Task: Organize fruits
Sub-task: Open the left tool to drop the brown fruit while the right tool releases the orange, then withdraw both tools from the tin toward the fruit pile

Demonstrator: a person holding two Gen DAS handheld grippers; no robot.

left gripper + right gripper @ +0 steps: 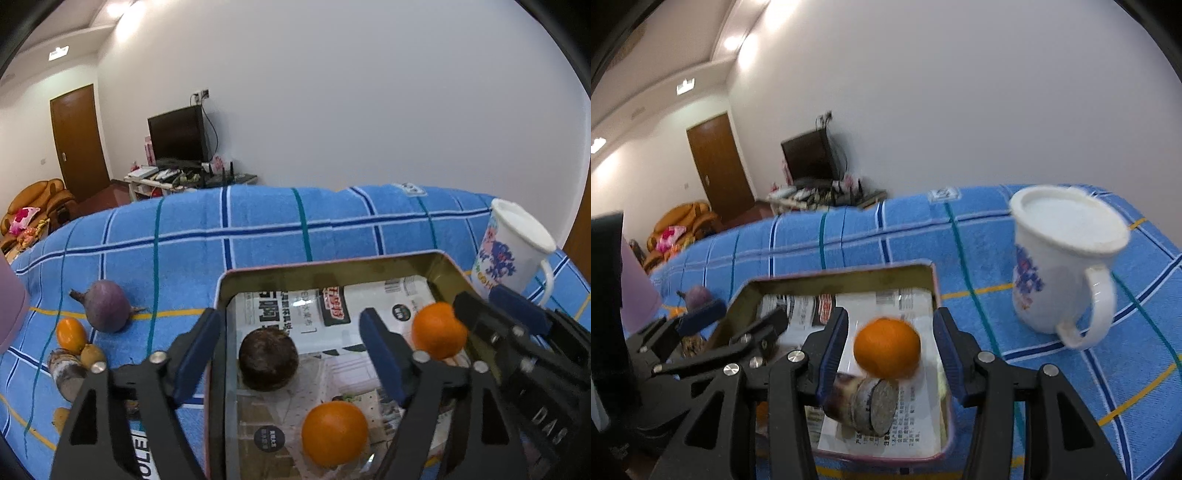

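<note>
Open metal tin (332, 264) on blue checked cloth (258, 229), floor lined with printed paper. Inside the tin: dark brown round fruit (267, 358) toward the left wall, one orange (334, 432) at the near end, a second orange (886, 349) toward the right wall, and a cut, dark-banded cylindrical piece (866, 408) just below that second orange in the right wrist view. Left gripper (289, 317) released, jaws spread wide astride the tin's left wall, pads touching nothing, brown fruit seen between them but clear of both. Right gripper (891, 321) slack, not clenched: second orange framed between its pads with a gap showing on either side; orange blurred, so contact with the tin floor not determinable. Outside the tin, left on the cloth: purple root vegetable (107, 304), small yellow-orange fruit (71, 334), small brown fruit (92, 354) touching it. White printed mug (1063, 266) upright on the cloth, right of the tin.
</note>
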